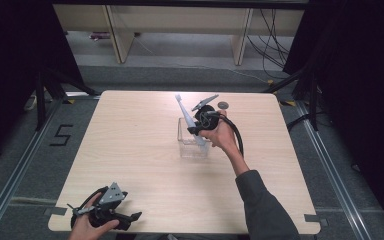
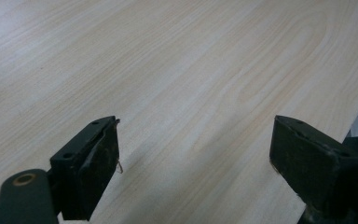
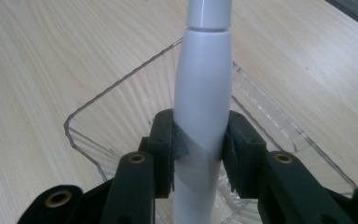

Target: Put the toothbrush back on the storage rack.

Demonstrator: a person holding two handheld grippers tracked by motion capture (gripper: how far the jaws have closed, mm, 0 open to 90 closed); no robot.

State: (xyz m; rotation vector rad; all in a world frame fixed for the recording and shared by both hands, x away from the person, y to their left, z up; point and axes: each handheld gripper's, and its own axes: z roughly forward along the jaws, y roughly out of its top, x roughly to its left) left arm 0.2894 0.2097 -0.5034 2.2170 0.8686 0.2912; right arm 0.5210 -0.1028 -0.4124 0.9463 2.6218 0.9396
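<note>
- High view: wooden table (image 1: 130, 150) seen from above. Right gripper (image 1: 200, 125) held over clear plastic container (image 1: 194, 145) near table centre, pinching white electric toothbrush (image 1: 186, 116); brush slanted, head up and toward far edge, lower end down inside container. Small dark round disc (image 1: 223, 105) lying just beyond on far side. Left gripper (image 1: 130, 218) resting at near left edge, jaws spread, well apart from container.
- Left gripper view: left gripper (image 2: 193, 163) with both black jaws wide apart, nothing between them, bare wood grain of table (image 2: 191, 70) beneath.
- Right gripper view: right gripper (image 3: 198, 151) with pads pressed on either side of white electric toothbrush (image 3: 203, 107) handle, above a seam ring; clear plastic container (image 3: 98, 135) directly below and around lower end, ribbed walls visible.
</note>
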